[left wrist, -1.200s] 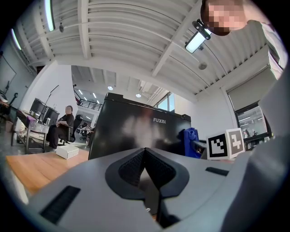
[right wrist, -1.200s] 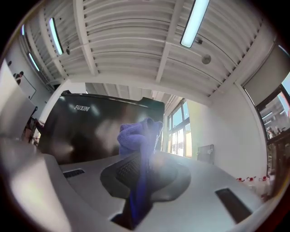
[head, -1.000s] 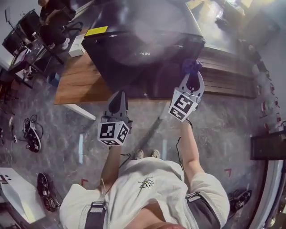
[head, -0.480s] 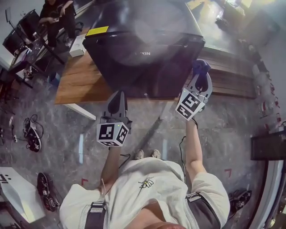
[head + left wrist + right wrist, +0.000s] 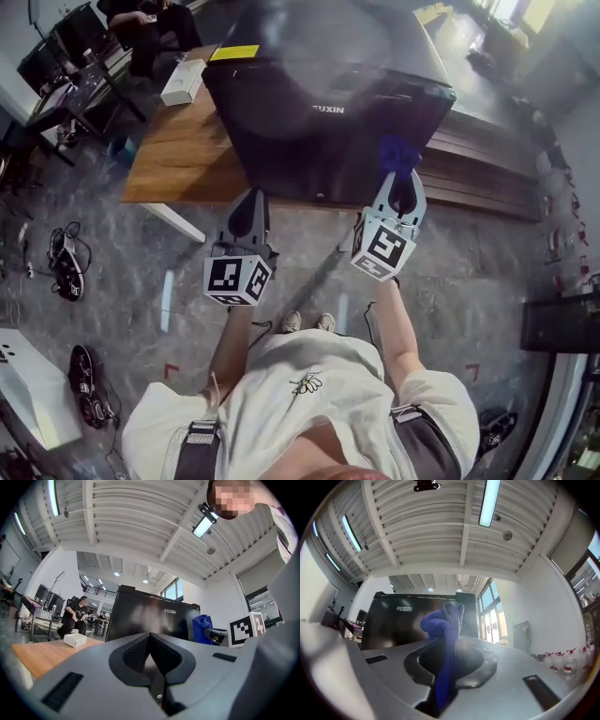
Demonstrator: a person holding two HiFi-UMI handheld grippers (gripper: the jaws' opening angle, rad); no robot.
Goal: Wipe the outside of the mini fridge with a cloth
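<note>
Since half a second ago, the right gripper (image 5: 401,180) has slid left from the corner of the fridge (image 5: 309,84) onto its glossy black front. Its jaws are clamped on a bunched, fuzzy blue cloth (image 5: 398,153), held at the door below and right of the logo. The left gripper (image 5: 249,214) stays low before the fridge, ribbed jaws pressed together and empty. The boxy fridge stands on a wooden table (image 5: 178,155) near a white box (image 5: 183,82).
</note>
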